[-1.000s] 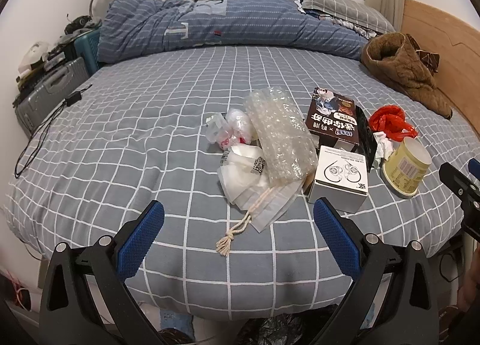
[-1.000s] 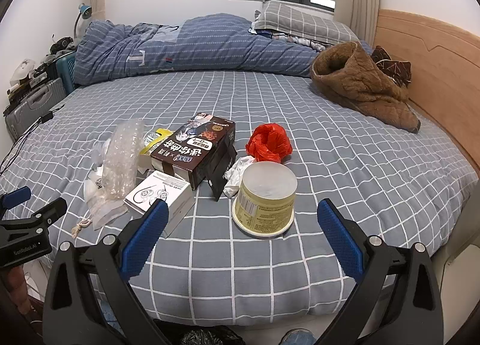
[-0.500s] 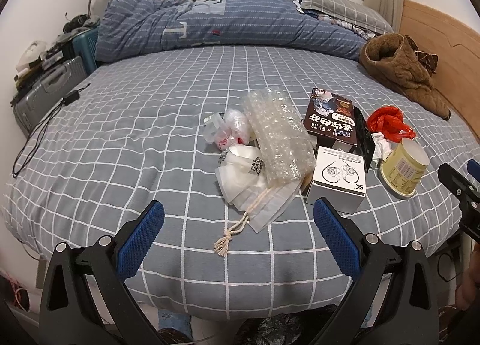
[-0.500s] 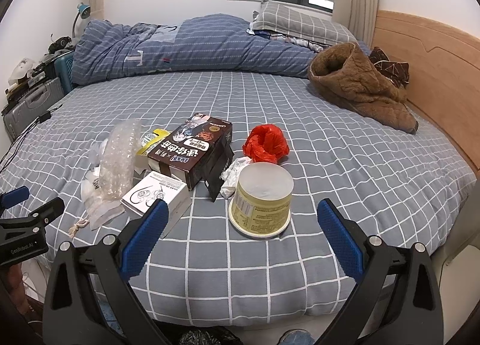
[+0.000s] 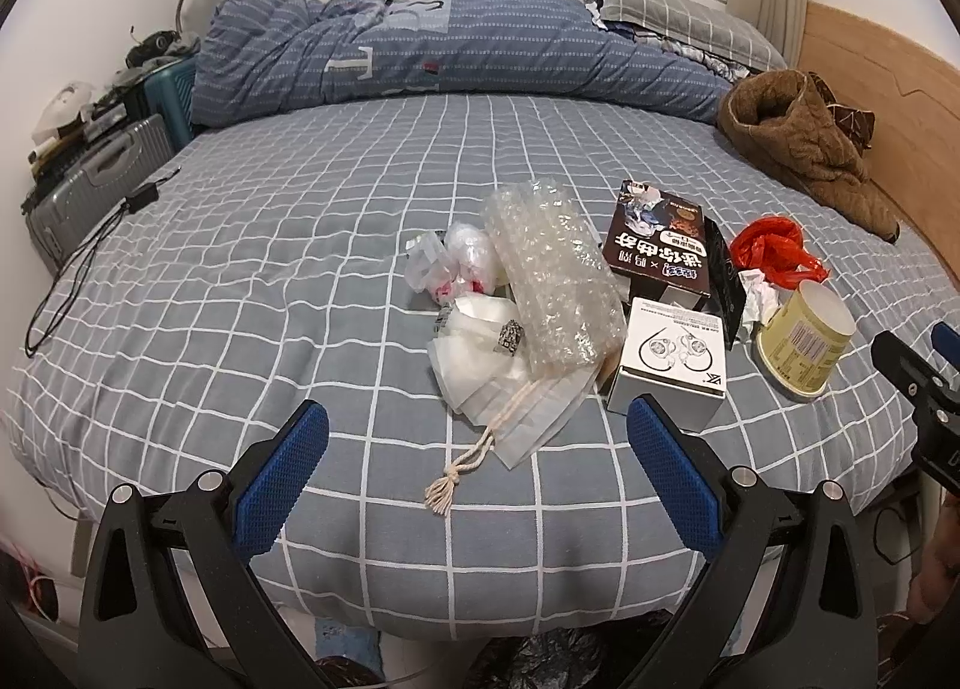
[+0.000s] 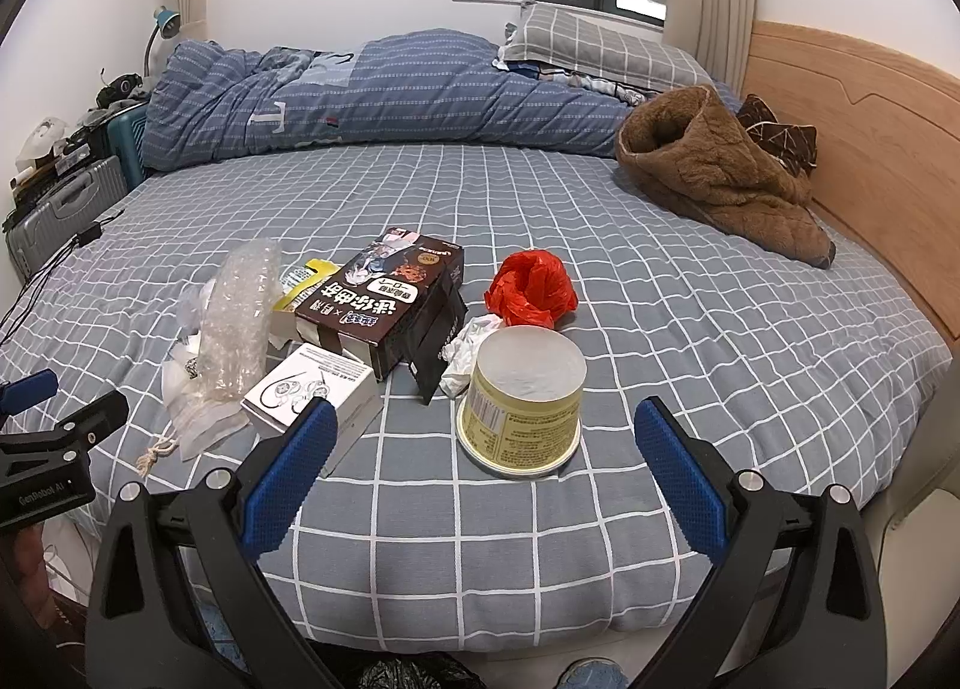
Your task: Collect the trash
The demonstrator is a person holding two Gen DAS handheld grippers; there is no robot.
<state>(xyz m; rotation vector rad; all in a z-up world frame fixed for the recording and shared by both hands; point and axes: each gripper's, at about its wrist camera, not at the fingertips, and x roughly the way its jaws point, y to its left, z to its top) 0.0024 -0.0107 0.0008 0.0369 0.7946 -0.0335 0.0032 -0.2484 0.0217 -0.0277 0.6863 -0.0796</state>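
— Which way does the trash lie from you?

— Straight ahead on the bed [image 5: 252, 245], all in one heap near its front edge. My left claw [image 5: 477, 473] is spread wide and pinching nothing; dead ahead of it, going left to right, lie a drawstring pouch [image 5: 480, 353], a roll of bubble wrap [image 5: 555, 281] and a white box [image 5: 669, 359].

— How does the roll lie?

— Its long axis runs away from me, tilted a little to the left at the far end. I judge a grip across its width would suit the left claw, which is the nearer one to it.

— And your right side?

— My right claw [image 6: 486, 473] is also spread and empty. A yellow tub [image 6: 522, 401] stands upside down just beyond its tips, almost centred between them — the nearest thing to that hand. Behind the tub are crumpled tissue [image 6: 471, 344] and a red plastic bag [image 6: 531, 290], touching one another.

— Any writing you can read?

— The brown box [image 6: 384, 299] carries large Chinese characters, upside down from here, and I cannot make them out surely. The white box shows a drawing of earphones and a small logo in one corner. In the right view the other claw's body reads "GenRobot AI". The tub's label is too small to read.

— No trash gone yet?

— None lifted, by my judgement; a dark bag [image 5: 540, 659] shows below the bed's edge.
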